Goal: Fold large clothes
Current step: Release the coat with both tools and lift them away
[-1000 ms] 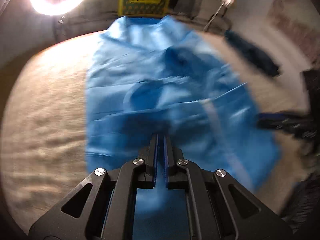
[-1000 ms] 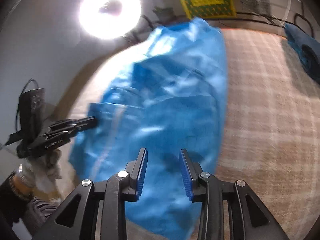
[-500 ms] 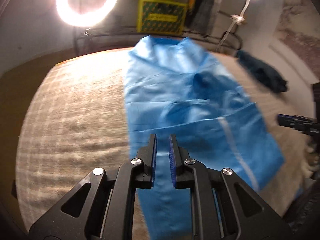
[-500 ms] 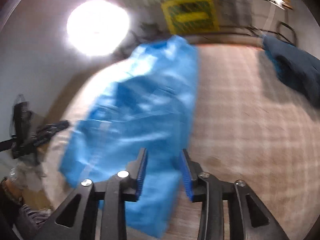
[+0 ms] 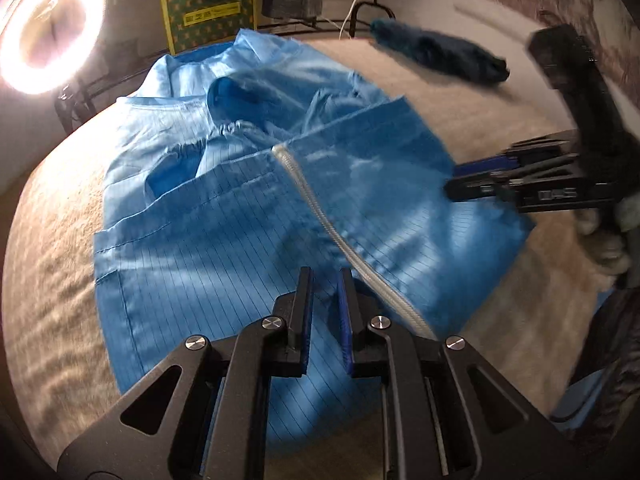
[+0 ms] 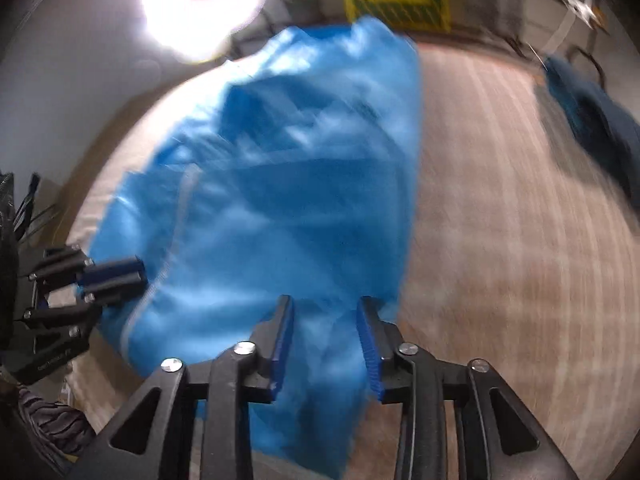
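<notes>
A large blue coat (image 5: 248,184) with a white zipper strip (image 5: 320,216) lies spread and creased on a beige bed cover (image 5: 48,240). It also shows in the right wrist view (image 6: 280,184), blurred. My left gripper (image 5: 323,280) is open by a narrow gap over the coat's near hem and holds nothing. My right gripper (image 6: 325,308) is open wide over the coat's near right edge, with cloth below the gap. In the left wrist view the right gripper (image 5: 480,176) is at the coat's right edge. In the right wrist view the left gripper (image 6: 116,276) is at the coat's left edge.
A dark blue garment (image 5: 440,54) lies at the far right of the bed; it also shows in the right wrist view (image 6: 600,128). A ring light (image 5: 44,36), a yellow-green crate (image 5: 208,12) and a metal rack (image 5: 360,20) stand behind the bed.
The left jaws went from shut to a narrow gap. The coat has dropped flatter onto the bed. Both grippers have moved in over the coat's near end.
</notes>
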